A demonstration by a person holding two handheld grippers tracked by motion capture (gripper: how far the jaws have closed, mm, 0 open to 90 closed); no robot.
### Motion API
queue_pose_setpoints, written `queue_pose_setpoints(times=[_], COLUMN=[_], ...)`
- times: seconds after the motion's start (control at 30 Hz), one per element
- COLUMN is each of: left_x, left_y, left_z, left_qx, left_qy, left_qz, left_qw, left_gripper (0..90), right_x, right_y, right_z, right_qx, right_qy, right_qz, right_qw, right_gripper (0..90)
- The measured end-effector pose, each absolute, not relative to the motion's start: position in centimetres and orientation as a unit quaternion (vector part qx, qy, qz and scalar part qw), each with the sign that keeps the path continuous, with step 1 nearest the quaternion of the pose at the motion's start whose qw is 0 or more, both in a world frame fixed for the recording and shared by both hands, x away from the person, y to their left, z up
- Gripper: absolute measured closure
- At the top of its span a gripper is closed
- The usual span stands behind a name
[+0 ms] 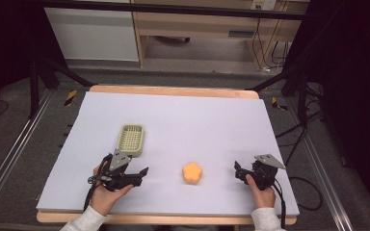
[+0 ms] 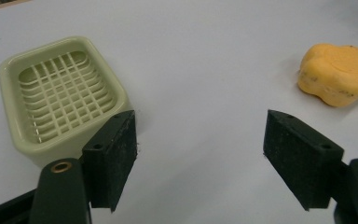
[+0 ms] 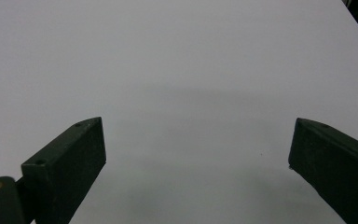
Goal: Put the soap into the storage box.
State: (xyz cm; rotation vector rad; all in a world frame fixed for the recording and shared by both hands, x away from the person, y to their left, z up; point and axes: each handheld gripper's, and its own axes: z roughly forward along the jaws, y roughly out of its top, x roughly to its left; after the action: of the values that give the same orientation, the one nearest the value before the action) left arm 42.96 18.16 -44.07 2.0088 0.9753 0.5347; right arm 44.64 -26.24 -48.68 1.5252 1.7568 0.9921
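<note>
The orange flower-shaped soap bar (image 1: 192,173) is lying on the white table covering (image 1: 183,120), well apart from the pale green slotted plastic soap dish (image 1: 131,139). The left gripper (image 1: 142,173) is standing released, nothing between its jaws, near the dish. The right gripper (image 1: 238,172) is likewise gaping, empty. Judged: grasping and placing the soap are both remaining.

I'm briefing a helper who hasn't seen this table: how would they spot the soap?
Start from the white table and look at its near edge, between the two grippers. The soap lies there by itself, right of the pale green dish. It is the one orange, flower-shaped lump.
</note>
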Motion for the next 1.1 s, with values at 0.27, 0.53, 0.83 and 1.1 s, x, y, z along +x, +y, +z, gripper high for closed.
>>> queue_pose_setpoints(times=[0.27,0.53,0.83,1.1], left_x=[43.1,43.3,43.4,43.7], left_y=[17.0,15.9,14.3,13.1], left_z=[-43.8,-43.3,-43.2,-42.9], left_qx=[0.808,0.815,0.822,0.823], left_qy=[0.377,0.367,0.355,0.348], left_qz=[0.202,0.198,0.195,0.192], left_qw=[0.405,0.403,0.401,0.405], left_gripper=[25.4,24.6,23.6,23.5], right_x=[44.7,44.7,44.7,44.7], right_y=[-26.2,-26.3,-26.2,-26.3], right_z=[-48.7,-48.7,-48.7,-48.7], right_qx=[0.575,0.577,0.577,0.578], right_qy=[0.663,0.662,0.662,0.661], right_qz=[0.373,0.373,0.373,0.372], right_qw=[0.301,0.299,0.300,0.299], right_gripper=[4.4,4.3,4.4,4.3])
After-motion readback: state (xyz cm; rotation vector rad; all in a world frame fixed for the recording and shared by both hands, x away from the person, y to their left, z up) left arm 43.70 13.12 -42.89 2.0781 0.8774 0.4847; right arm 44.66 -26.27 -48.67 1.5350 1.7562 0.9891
